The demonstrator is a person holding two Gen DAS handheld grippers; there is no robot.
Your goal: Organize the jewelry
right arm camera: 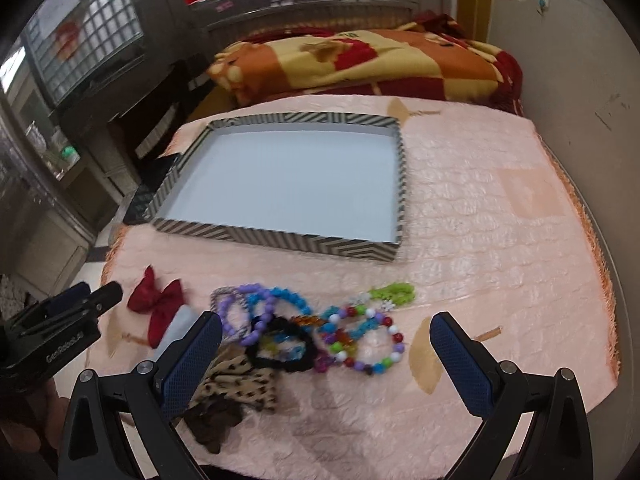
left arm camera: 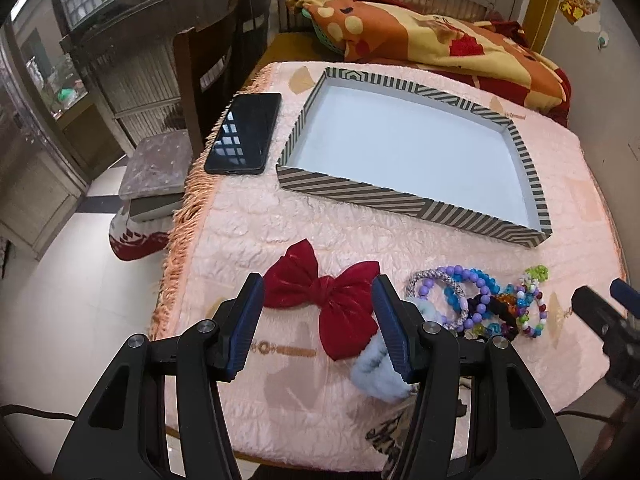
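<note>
A striped shallow tray (left arm camera: 400, 197) with a bare white floor sits on the pink cloth. Nearer lie a red bow (left arm camera: 304, 280), a pale blue fluffy scrunchie (left arm camera: 374, 374) and a heap of beaded bracelets (left arm camera: 480, 300). My left gripper (left arm camera: 320, 328) hangs open above the bow, holding nothing. In the right wrist view the bracelets (right arm camera: 372, 344), a black scrunchie (right arm camera: 276, 350), a leopard-print bow (right arm camera: 240, 388) and the red bow (right arm camera: 158, 300) lie before the tray (right arm camera: 280, 240). My right gripper (right arm camera: 328, 360) is wide open over the heap, apart from it.
A black phone (left arm camera: 244, 132) lies left of the tray by the fringed cloth edge. A folded orange and yellow blanket (left arm camera: 440, 36) sits behind the table. A wall runs close on the right. Each gripper shows in the other's view (left arm camera: 600, 292) (right arm camera: 98, 294).
</note>
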